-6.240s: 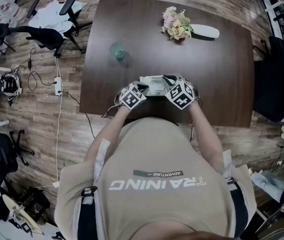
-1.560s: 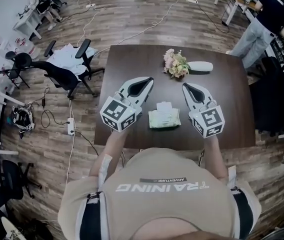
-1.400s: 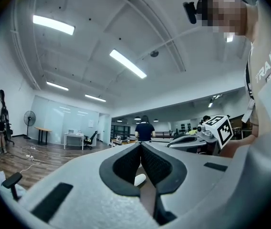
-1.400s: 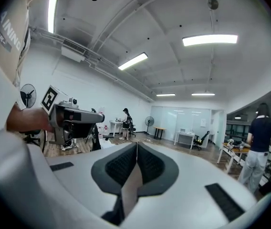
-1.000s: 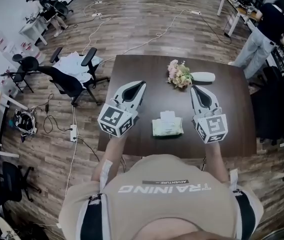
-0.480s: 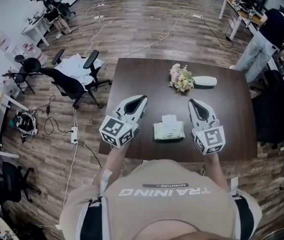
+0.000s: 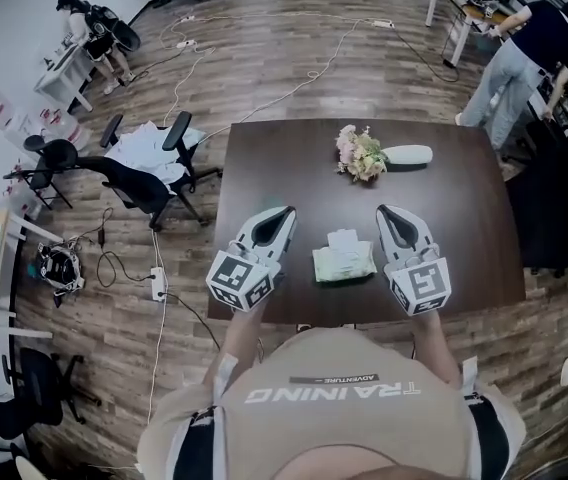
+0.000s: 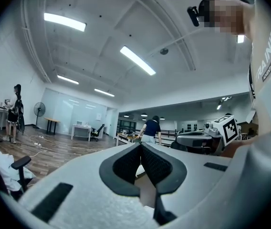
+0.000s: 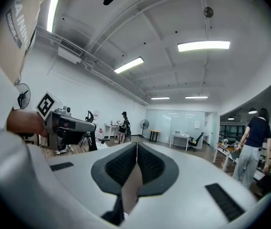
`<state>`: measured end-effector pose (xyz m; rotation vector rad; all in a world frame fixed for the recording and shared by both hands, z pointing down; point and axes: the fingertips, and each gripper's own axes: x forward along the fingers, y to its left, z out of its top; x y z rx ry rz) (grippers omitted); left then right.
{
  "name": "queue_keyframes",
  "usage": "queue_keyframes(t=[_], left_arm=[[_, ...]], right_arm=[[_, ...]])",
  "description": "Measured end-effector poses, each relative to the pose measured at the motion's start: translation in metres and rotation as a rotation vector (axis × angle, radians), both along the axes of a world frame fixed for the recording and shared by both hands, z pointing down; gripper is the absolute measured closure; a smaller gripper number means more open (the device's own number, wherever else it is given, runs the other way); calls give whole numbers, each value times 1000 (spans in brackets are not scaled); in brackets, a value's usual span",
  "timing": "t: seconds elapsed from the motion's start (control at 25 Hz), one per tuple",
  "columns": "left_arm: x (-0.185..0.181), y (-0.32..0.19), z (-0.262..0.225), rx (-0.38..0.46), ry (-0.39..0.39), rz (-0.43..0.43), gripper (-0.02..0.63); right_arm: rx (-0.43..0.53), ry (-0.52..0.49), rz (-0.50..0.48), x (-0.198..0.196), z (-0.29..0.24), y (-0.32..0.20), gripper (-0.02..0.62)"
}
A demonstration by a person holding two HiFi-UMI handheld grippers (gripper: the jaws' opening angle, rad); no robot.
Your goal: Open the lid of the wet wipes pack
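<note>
The pale green wet wipes pack (image 7: 344, 265) lies on the dark table (image 7: 264, 168) near its front edge. A small white flap (image 7: 342, 238) on the pack's far side looks like the lid folded back. My left gripper (image 7: 287, 210) is held above the table to the left of the pack, clear of it. My right gripper (image 7: 383, 210) is held the same way on the right. Both point away from me. In the left gripper view the left gripper (image 8: 140, 145) has its jaws together on nothing. The right gripper (image 9: 136, 144) is the same. Neither gripper view shows the pack.
A flower bouquet (image 7: 361, 156) and a white vase (image 7: 409, 154) lying on its side sit at the table's far side. An office chair (image 7: 139, 178) stands left of the table. A person (image 7: 514, 58) stands at the far right. Cables run across the floor.
Six seconds ago both grippers were down at the pack; now they are raised and apart on either side of it. Over the last second they stayed shut and barely shifted.
</note>
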<state>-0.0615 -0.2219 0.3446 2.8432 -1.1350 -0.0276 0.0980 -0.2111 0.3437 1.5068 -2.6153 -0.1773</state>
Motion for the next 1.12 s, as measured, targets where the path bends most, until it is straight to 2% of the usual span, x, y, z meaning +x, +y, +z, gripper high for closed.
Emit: queue_keyframes(t=[0.32, 0.8, 1.12], left_arm=[[-4, 7, -6, 19, -5, 10, 597], [11, 15, -8, 25, 5, 56, 597], [10, 7, -11, 42, 15, 44, 597]], right_arm=[[7, -20, -1, -4, -2, 10, 580], [11, 9, -3, -1, -4, 22, 580], [17, 11, 0, 2, -4, 12, 580]])
